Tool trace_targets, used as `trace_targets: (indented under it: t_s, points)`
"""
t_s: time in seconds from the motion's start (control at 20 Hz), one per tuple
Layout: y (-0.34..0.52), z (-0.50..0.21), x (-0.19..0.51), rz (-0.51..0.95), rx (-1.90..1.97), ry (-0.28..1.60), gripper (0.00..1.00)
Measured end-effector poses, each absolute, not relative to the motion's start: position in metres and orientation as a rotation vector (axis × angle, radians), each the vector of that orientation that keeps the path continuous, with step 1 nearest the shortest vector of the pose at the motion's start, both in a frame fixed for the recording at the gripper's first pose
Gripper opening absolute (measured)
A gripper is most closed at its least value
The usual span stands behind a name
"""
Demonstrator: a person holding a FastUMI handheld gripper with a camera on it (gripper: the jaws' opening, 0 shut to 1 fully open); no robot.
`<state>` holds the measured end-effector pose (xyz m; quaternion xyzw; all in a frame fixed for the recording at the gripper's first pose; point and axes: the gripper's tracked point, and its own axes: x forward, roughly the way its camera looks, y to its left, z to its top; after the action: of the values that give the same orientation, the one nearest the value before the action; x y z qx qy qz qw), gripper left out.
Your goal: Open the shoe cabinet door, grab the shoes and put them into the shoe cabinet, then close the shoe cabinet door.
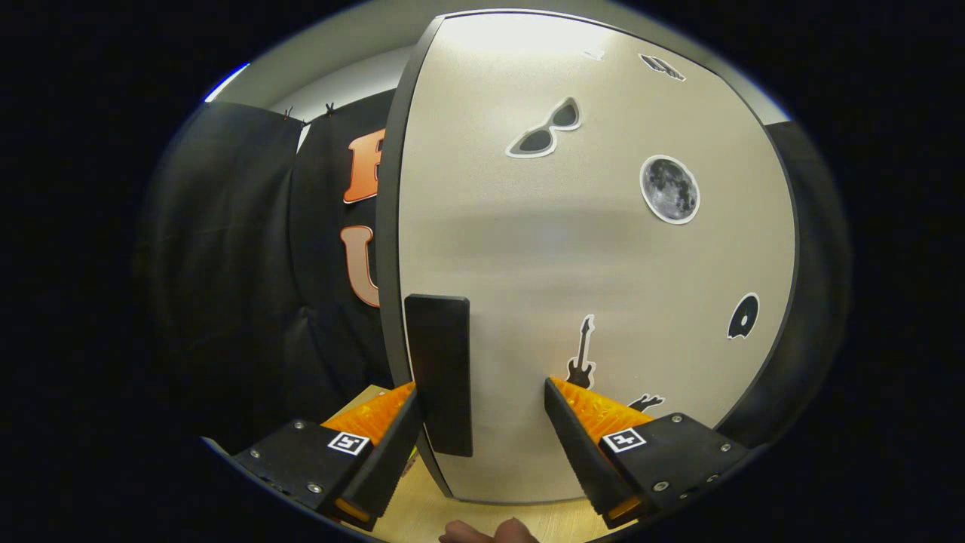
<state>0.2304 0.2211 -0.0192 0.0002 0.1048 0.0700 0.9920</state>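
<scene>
Close up, one door (595,249) of the shoe cabinet takes up most of the view, a pale grey panel with a dark edge at 9 o'clock, that edge seen nearly end-on. Whether the door stands ajar or is nearly shut, I cannot tell. No shoes can be seen, so this fits either the opening of the door or its closing.

One handle (439,375), a dark upright bar, sits on the door beside that edge; its long axis runs 12 to 6. It lies between the fingers of the gripper (480,411), tight against the left finger, with a clear gap to the right finger at about 3 o'clock of it. The gripper stands wide open and holds nothing; only one finger looks to touch the bar.

Any pull or push would turn on that bar being caught between both fingers, I judge.

Six stickers (669,189) dot the panel. A strip of light wooden table (422,520) shows at 6 o'clock, and one hand (488,532) peeps in below.
</scene>
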Motion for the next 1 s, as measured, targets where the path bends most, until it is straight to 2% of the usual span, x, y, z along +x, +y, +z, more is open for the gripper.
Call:
trace_targets:
  t_s: [0.3, 1.0]
  points:
    - [0.225, -0.014, 0.22, 0.166, 0.03, 0.233, 0.97]
    - [0.214, 0.026, 0.054, 0.105, 0.096, 0.199, 0.97]
